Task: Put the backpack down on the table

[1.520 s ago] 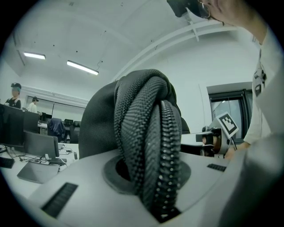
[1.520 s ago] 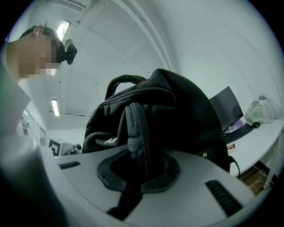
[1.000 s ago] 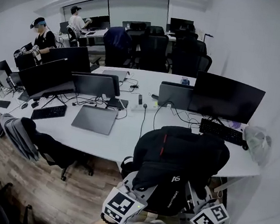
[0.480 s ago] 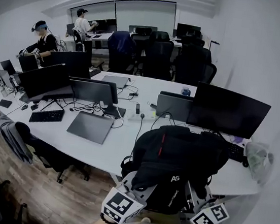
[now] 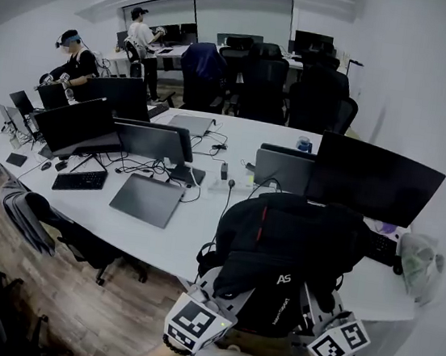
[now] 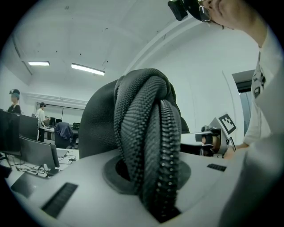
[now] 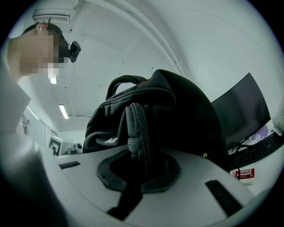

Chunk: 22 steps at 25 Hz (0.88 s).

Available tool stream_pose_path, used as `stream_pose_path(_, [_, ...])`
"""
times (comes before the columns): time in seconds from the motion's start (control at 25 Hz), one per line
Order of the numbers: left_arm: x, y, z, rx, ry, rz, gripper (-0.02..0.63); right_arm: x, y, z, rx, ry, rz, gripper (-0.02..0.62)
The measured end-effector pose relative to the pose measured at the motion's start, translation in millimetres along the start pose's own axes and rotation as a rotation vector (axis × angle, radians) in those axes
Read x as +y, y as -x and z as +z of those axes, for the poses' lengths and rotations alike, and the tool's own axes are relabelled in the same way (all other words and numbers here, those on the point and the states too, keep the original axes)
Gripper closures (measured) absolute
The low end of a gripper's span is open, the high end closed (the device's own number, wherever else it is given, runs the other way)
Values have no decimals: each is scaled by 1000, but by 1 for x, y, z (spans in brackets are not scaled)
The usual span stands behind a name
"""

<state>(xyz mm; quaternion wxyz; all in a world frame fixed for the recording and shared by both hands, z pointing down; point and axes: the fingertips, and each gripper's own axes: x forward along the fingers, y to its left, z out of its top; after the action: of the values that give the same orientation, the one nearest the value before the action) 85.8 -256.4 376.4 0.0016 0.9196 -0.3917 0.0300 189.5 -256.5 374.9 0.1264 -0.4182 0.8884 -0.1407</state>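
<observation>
A black backpack [image 5: 287,251] with a red stripe hangs in front of me, over the near edge of the white table [image 5: 192,230]. Whether it touches the tabletop I cannot tell. My left gripper [image 5: 211,298] sits under its left side, my right gripper [image 5: 316,307] under its right; the pack hides the fingertips in the head view. In the left gripper view my left gripper [image 6: 148,177] is shut on a thick mesh shoulder strap [image 6: 142,128]. In the right gripper view my right gripper [image 7: 135,170] is shut on the other strap [image 7: 137,128], with the pack's body [image 7: 177,115] behind.
Behind the pack stand a large dark monitor [image 5: 377,181] and a keyboard [image 5: 381,247]. A closed laptop [image 5: 148,198], more monitors and cables lie to the left. An office chair [image 5: 77,235] draped with a grey jacket stands at the table's near side. Persons [image 5: 71,64] work at the far desks.
Both grippers have carried the backpack forward, and the table and the monitors have come closer. The grip on the straps looks the same.
</observation>
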Motion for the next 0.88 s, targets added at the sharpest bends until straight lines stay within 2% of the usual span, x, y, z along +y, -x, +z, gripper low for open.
stream_pose_path(0.36, [41,-28,-5,-6,13,-14,543,-24,-43,-5,15,-1,-15,563])
stream_pose_path(0.68, [104,-61,-6,-19,34,-46,542,-47,-107,-4,13,10,-55,563])
stream_pose_path(0.88, [147,-89,-9,-36,19,-86,543,-66,-150,-1,0,20,-90,563])
